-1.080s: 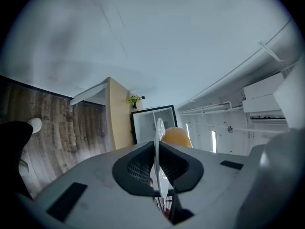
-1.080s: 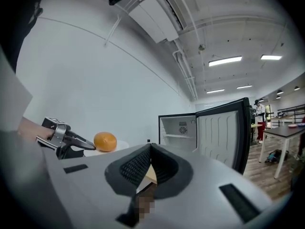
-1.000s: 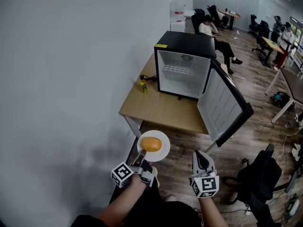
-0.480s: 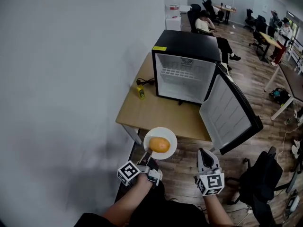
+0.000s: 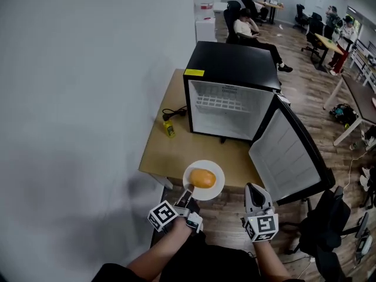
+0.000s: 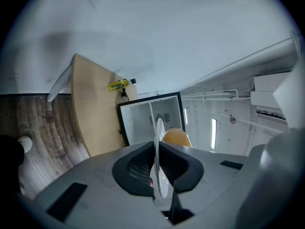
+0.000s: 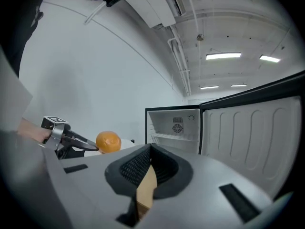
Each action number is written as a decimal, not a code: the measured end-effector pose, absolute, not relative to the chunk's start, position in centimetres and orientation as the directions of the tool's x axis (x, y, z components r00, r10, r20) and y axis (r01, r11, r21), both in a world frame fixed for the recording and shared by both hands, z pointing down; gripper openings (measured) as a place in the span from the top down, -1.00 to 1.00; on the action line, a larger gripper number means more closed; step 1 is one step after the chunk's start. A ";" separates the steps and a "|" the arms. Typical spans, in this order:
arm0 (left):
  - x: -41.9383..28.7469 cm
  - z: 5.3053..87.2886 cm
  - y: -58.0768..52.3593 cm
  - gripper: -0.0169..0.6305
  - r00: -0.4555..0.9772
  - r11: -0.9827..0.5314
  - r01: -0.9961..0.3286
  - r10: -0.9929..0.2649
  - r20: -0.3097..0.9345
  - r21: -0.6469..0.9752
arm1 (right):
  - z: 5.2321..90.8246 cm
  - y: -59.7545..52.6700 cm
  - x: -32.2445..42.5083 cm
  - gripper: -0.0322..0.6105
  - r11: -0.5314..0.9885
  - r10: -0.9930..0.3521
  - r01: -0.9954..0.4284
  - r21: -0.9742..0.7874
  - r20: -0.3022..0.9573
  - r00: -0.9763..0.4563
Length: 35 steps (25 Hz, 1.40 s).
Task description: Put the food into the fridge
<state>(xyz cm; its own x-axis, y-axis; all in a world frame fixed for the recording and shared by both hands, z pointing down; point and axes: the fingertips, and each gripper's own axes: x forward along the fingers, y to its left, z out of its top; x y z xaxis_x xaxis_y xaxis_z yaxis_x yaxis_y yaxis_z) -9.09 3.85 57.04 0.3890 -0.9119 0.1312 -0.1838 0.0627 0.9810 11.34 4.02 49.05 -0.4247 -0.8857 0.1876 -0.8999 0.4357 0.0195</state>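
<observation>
Carrying step. The left tool (image 5: 187, 200) pinches the rim of a round white plate (image 5: 218, 177) bearing a round orange food piece (image 5: 202, 178), at the wooden bench's (image 5: 170, 151) near edge. Next, I judge, the plate must travel level into the open black mini fridge (image 5: 232, 63). The right tool (image 5: 254, 197) is closed and empty.

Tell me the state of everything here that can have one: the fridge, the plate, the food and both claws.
Fridge: empty inside except for a wire shelf.
Fridge door: swung wide open.
Plate: held by its rim, carrying the food.
Orange food: resting on the plate, not yet in the fridge.
Left claw: shut on the plate's rim.
Right claw: shut, holding nothing.
</observation>
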 end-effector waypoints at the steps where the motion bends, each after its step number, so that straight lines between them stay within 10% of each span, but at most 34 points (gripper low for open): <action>1: -9.3 57.1 2.9 0.86 0.397 0.060 -0.185 -0.909 0.130 0.981 | 49.1 3.3 11.1 0.71 0.430 -0.887 -0.903 0.019 0.194 -0.418; 35: -7.9 56.0 -21.9 0.86 0.468 0.016 -0.188 -0.878 0.104 0.982 | 50.1 -16.1 8.6 0.71 0.370 -0.914 -0.928 -0.044 0.164 -0.372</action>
<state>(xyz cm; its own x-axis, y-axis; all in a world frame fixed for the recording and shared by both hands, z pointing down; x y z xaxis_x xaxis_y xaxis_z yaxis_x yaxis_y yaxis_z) -7.93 -21.86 55.96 0.4677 -0.8778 0.1035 -0.1880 0.0156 0.9820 8.61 -16.13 50.13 -0.3716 -0.9138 0.1641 -0.9282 0.3696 -0.0436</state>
